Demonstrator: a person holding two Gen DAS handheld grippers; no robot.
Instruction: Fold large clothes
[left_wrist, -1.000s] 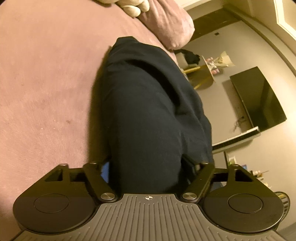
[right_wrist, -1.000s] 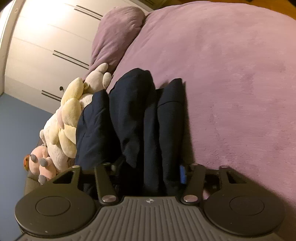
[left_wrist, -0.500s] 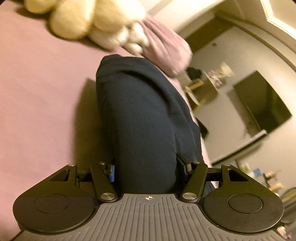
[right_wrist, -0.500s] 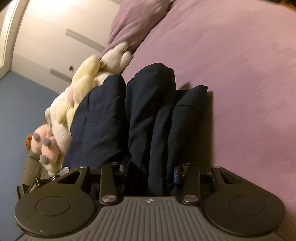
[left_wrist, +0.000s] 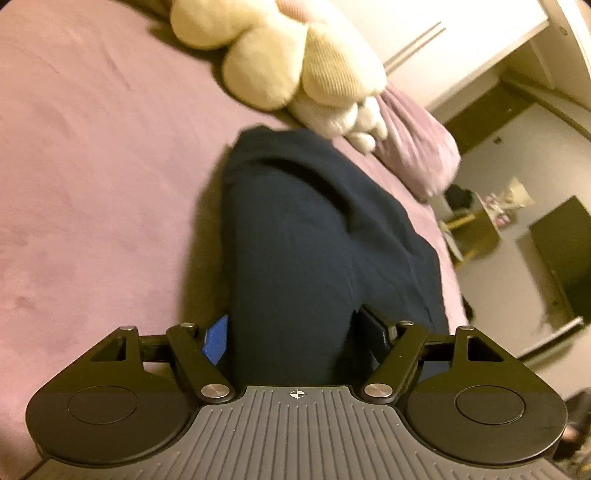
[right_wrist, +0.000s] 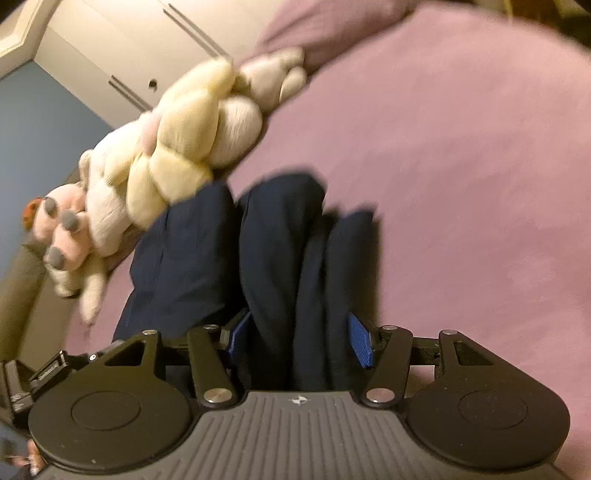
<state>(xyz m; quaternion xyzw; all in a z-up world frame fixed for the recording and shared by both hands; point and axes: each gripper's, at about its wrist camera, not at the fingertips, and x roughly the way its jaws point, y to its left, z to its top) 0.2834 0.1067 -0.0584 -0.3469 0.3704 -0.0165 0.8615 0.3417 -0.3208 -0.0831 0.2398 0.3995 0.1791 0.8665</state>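
Note:
A dark navy garment (left_wrist: 306, 251) hangs bunched in thick folds over the mauve bed (left_wrist: 92, 192). My left gripper (left_wrist: 295, 332) is shut on one end of it, with a blue pad (left_wrist: 216, 338) showing on the left side of the cloth. In the right wrist view the same garment (right_wrist: 280, 258) runs in several vertical folds. My right gripper (right_wrist: 299, 336) is shut on it, with blue pads (right_wrist: 360, 341) on both sides of the bundle. The far end of the garment reaches toward the plush toys.
A cream and pink plush toy (left_wrist: 295, 59) lies on the bed beyond the garment, also in the right wrist view (right_wrist: 177, 147). A mauve pillow (left_wrist: 417, 147) sits behind it. White wardrobe doors (right_wrist: 122, 48) and a dark screen (left_wrist: 565, 254) stand off the bed.
Both grippers have swung with the garment held, so the plush toys now loom closer and larger in both views. The views are blurred by motion. The grips are unchanged.

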